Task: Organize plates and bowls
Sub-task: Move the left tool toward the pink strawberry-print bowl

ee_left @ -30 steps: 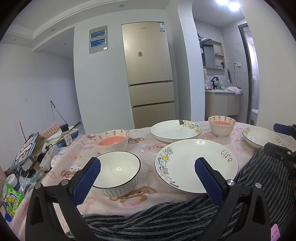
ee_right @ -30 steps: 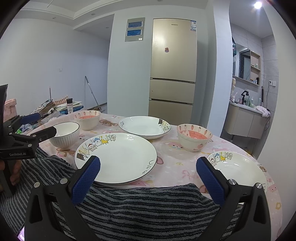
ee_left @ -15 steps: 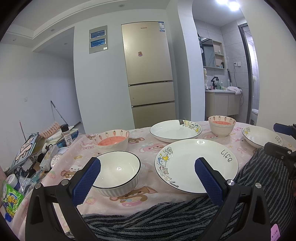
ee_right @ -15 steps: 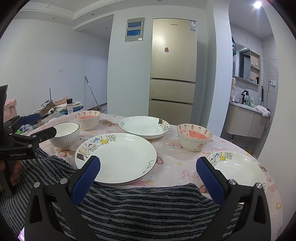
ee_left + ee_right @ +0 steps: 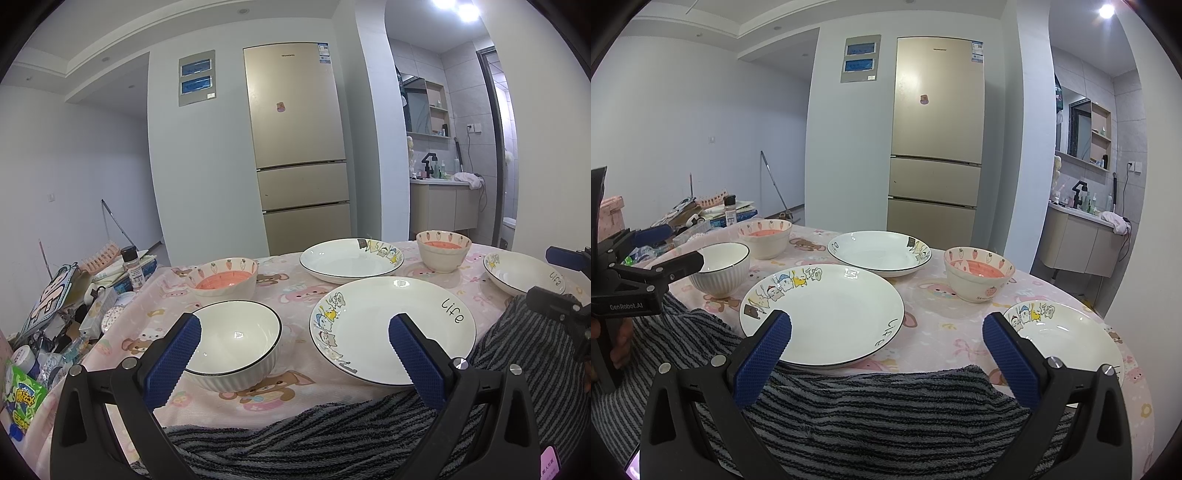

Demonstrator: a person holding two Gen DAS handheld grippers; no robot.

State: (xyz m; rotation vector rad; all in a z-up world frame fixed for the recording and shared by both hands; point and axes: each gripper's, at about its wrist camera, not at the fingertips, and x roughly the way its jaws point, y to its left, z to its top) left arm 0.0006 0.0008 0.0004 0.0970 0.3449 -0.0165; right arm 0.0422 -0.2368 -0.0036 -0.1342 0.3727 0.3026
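while both the left gripper (image 5: 293,350) and right gripper (image 5: 886,349) hover with jaws spread and empty, three plates (image 5: 822,314) and three bowls (image 5: 236,345) sit scattered, unstacked, across the table (image 5: 938,328), so nothing looks sorted yet.

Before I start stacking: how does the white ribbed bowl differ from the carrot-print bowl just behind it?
The white ribbed bowl has a plain white inside, a thin dark rim line and a fluted outer wall; the carrot-print bowl has a coral-pink inside, carrots painted round its rim band and a smooth cream wall. The ribbed bowl sits nearer the left gripper, the carrot-print bowl farther back. Both stand upright, empty and apart on the pink tablecloth.
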